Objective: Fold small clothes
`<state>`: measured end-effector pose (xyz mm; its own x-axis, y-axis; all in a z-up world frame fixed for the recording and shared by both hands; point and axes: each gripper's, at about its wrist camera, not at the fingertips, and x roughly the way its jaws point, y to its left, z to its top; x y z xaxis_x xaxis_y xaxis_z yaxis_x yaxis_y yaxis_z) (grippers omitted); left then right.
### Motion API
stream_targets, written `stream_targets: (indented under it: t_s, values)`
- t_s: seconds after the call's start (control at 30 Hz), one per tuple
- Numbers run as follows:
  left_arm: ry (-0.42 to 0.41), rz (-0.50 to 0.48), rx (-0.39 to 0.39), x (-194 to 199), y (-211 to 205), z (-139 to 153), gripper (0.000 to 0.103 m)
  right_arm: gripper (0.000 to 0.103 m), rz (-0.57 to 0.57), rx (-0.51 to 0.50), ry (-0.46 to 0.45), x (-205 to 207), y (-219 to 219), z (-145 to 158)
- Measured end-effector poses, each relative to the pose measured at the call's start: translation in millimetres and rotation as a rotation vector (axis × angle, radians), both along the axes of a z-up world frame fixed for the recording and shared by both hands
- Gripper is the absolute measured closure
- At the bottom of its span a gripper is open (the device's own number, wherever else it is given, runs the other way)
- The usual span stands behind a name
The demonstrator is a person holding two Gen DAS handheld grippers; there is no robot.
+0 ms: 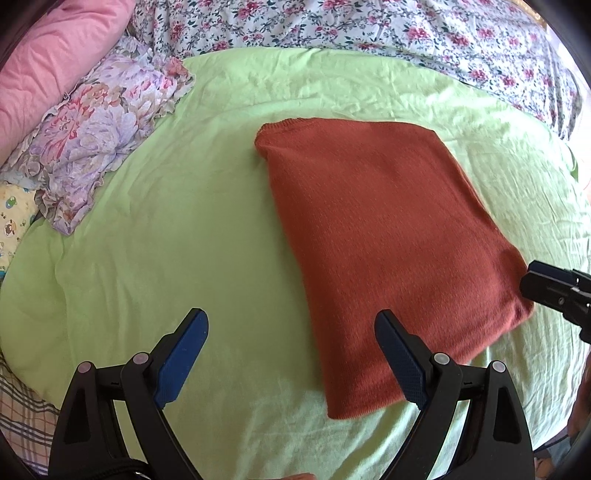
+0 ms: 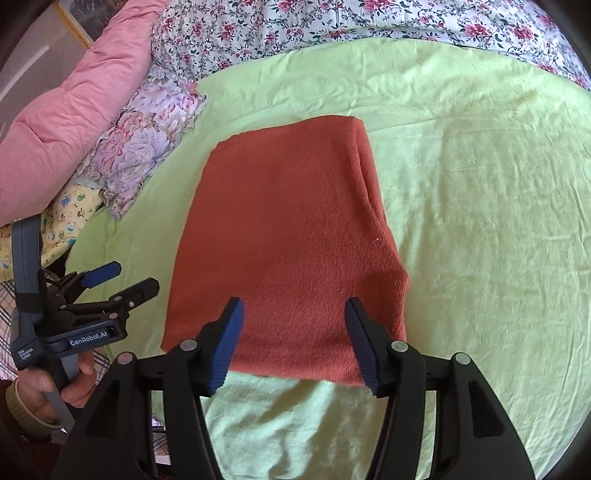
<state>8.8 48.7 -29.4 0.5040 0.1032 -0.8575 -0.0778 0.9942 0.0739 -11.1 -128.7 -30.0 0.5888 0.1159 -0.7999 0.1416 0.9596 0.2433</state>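
A rust-orange knit garment (image 1: 376,240) lies folded into a rectangle on the light green sheet (image 1: 166,240). My left gripper (image 1: 291,321) hovers open by its near left edge, with only sheet and the cloth's corner between its blue pads (image 1: 184,354). In the right wrist view the same garment (image 2: 291,240) fills the middle. My right gripper (image 2: 293,310) stands open above its near edge with nothing pinched. The left gripper (image 2: 122,277) shows at the left, held by a hand (image 2: 40,387). The right gripper's tip (image 1: 554,291) pokes in beside the garment's right corner.
A pink quilt (image 2: 66,122) and a floral pillow (image 1: 96,140) lie at the left. A flowered blanket (image 1: 369,26) runs along the back. Cartoon-print fabric (image 2: 70,218) and plaid cloth (image 1: 22,417) sit at the near left edge.
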Motion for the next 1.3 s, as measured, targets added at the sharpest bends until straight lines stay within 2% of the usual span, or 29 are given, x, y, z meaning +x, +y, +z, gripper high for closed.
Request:
stream_targets:
  t_s: [0.13, 0.5, 0.63, 1.3]
  values:
    - [0.004, -0.019, 0.003, -8, -4, -2, 0.011, 0.035, 0.006, -0.004, -0.023, -9, 7, 5]
    - [-0.001, -0.045, 0.017, -19, -6, -2, 0.011, 0.032, 0.001, -0.011, -0.027, -24, 19, 4]
    - [-0.007, -0.042, 0.012, -24, -4, 0, 0.011, 0.025, 0.008, -0.023, -0.042, -29, 25, 4]
    - [-0.008, -0.041, -0.014, -21, 3, 2, 0.011, 0.018, 0.091, -0.123, -0.004, -18, 48, -4]
